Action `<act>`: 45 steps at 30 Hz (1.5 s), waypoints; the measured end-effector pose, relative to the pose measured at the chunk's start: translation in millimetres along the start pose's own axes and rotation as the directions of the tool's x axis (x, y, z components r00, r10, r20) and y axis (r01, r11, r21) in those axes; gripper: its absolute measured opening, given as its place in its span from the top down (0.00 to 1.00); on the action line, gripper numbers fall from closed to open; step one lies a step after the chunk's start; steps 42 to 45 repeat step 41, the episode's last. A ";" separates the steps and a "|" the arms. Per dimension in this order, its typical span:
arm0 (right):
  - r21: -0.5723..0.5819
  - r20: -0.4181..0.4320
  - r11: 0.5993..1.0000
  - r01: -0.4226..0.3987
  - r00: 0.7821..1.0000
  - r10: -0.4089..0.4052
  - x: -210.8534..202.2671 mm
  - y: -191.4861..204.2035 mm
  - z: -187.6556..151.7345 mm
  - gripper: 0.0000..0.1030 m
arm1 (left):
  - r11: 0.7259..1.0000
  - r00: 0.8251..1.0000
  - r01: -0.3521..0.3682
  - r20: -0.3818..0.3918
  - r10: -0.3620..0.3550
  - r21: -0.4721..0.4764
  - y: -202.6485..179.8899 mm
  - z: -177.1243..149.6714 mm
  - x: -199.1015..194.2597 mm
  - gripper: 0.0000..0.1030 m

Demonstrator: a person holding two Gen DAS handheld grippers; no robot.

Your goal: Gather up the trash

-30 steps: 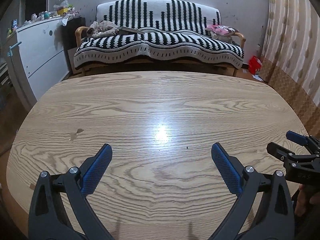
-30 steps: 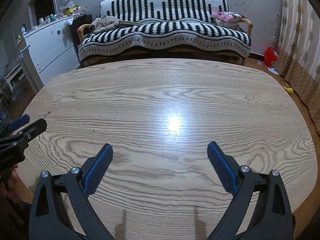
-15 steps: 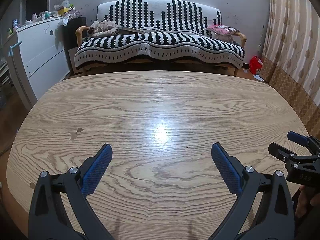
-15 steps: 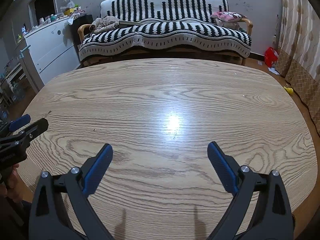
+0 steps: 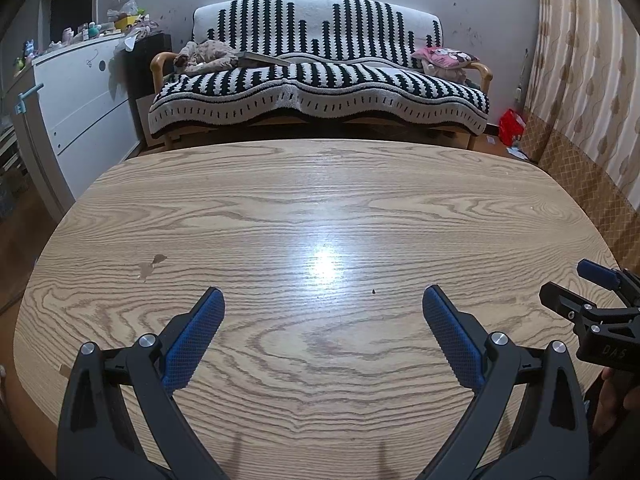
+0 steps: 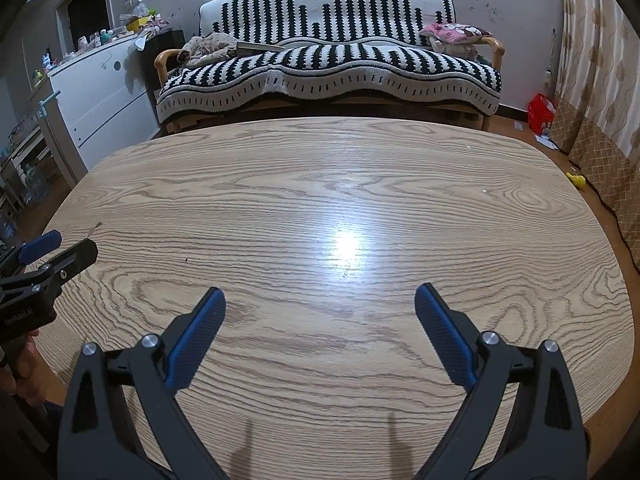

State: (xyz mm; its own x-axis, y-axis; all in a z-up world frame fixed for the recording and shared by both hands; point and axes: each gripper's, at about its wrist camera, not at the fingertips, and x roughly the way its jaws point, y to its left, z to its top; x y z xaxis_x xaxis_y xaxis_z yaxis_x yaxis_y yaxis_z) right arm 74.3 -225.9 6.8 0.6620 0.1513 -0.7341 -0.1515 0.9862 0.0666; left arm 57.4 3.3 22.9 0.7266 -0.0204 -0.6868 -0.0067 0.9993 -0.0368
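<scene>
Both grippers hover over the near edge of an oval wooden table [image 5: 320,200]. My left gripper [image 5: 323,300] is open, blue pads wide apart, nothing between them. My right gripper [image 6: 320,298] is open and holds nothing. Each gripper shows at the edge of the other's view: the right one [image 5: 576,288] at the right, the left one [image 6: 64,246] at the left. On the tabletop I see only a small brown scrap or stain [image 5: 154,262] at the left and a tiny dark speck [image 5: 373,291] near the centre. No larger trash shows on the table.
Behind the table stands a sofa [image 5: 320,80] under a black-and-white striped cover, with clothes and a pink cushion [image 5: 444,56] on it. A white dresser [image 5: 80,100] is at the left, a curtain [image 5: 588,80] at the right. A red bag [image 6: 541,112] and a yellow object [image 6: 576,179] lie on the floor.
Both views have shifted only slightly. The grippers stay open, and the right gripper sits a touch lower in the left wrist view.
</scene>
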 end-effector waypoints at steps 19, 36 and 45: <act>0.000 -0.001 1.000 0.000 1.000 0.000 0.1 0.9 -0.2 0.10 | 1.000 1.000 0.000 -0.003 0.000 -0.002 1.6 -1.6 -1.4 0.06; -0.003 -0.003 1.000 0.001 1.000 -0.001 -0.5 0.3 -1.6 0.10 | 1.000 1.000 0.004 -0.003 -0.004 -0.013 7.2 2.5 -1.9 0.06; -0.004 -0.003 1.000 0.001 1.000 -0.001 -0.6 0.4 -1.5 0.10 | 1.000 1.000 0.016 -0.022 -0.016 -0.021 11.6 2.5 1.7 0.06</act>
